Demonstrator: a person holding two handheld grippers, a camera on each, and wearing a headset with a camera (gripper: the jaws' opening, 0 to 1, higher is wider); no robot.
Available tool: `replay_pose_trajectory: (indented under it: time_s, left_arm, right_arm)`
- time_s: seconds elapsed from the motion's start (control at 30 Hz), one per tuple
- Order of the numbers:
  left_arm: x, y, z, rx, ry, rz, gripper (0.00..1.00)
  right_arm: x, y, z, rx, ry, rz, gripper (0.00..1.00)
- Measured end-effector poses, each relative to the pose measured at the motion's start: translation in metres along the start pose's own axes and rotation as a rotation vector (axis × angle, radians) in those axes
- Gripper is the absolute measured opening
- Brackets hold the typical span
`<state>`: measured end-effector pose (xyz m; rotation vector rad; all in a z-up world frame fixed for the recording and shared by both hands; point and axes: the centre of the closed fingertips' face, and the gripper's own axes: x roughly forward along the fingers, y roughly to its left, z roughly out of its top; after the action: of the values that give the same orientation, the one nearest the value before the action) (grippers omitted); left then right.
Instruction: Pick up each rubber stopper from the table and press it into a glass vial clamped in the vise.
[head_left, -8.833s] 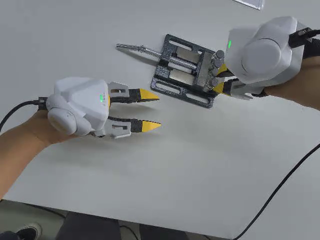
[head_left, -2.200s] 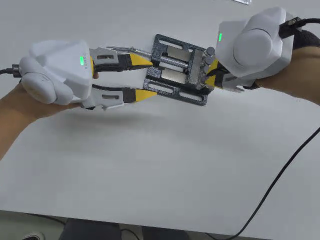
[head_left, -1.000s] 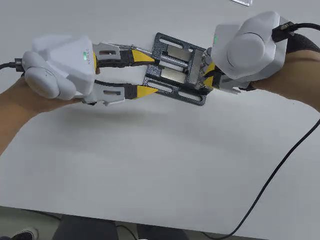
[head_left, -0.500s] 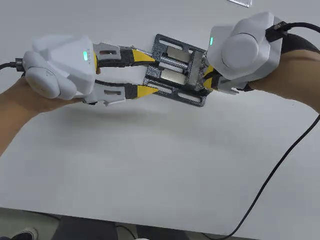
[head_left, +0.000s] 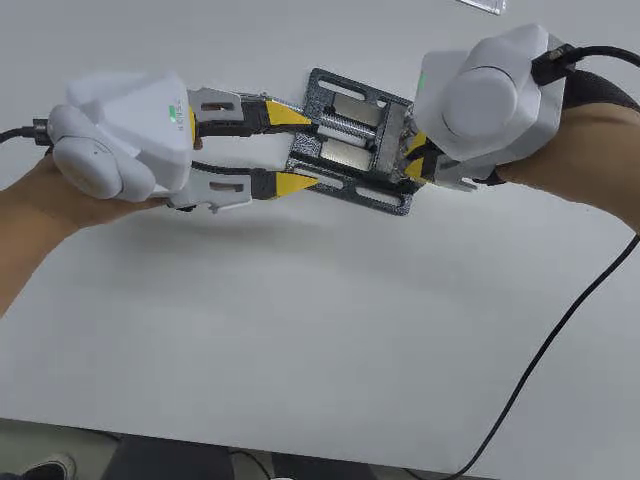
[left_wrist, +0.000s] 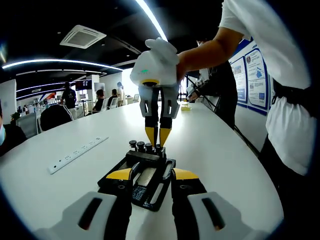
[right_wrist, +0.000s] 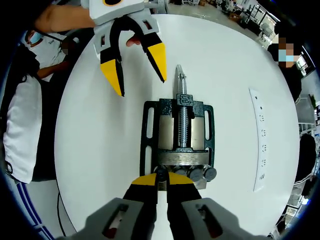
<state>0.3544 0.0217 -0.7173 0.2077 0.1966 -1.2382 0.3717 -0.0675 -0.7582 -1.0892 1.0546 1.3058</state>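
Note:
A black vise sits on the white table with several glass vials in a row in its jaws, each capped by a dark rubber stopper. My right gripper points down at the end vial and is shut on its stopper. In the left gripper view the right gripper stands over the row. My left gripper is open, its yellow fingertips on either side of the vise's screw end with nothing between them.
The vise's screw handle sticks out toward the left gripper. A white power strip lies farther along the table. A black cable trails off the right side. People sit at the table's far end.
My left gripper has moved from the open table up to the vise's screw end, still open. The right gripper has shifted slightly left over the vials and stays shut.

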Motion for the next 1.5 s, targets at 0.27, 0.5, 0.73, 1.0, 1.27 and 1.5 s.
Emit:
replay_pose_trajectory:
  time_s: [0.27,0.5,0.73,1.0,1.27,1.5]
  left_arm:
    - [0.002,0.002,0.002,0.002,-0.004,-0.003,0.27]
    - [0.001,-0.003,0.005,0.008,0.0,-0.01,0.27]
    - [-0.002,-0.007,0.008,0.018,0.009,-0.02,0.27]
    - [-0.004,-0.01,0.009,0.023,0.021,-0.027,0.27]
    - [-0.005,-0.011,0.01,0.024,0.029,-0.03,0.28]
    - [-0.006,-0.01,0.008,0.021,0.041,-0.032,0.28]
  right_arm:
    - [0.001,-0.001,0.0,-0.002,0.028,0.004,0.04]
    - [-0.002,0.0,0.001,-0.007,0.026,-0.015,0.05]
    - [-0.003,-0.002,0.001,0.034,0.0,-0.016,0.06]
    - [-0.004,-0.004,-0.001,0.057,-0.043,-0.018,0.06]
    - [-0.005,0.0,-0.001,0.109,-0.108,-0.021,0.09]
    - [-0.007,-0.003,-0.006,0.21,-0.195,-0.084,0.12]
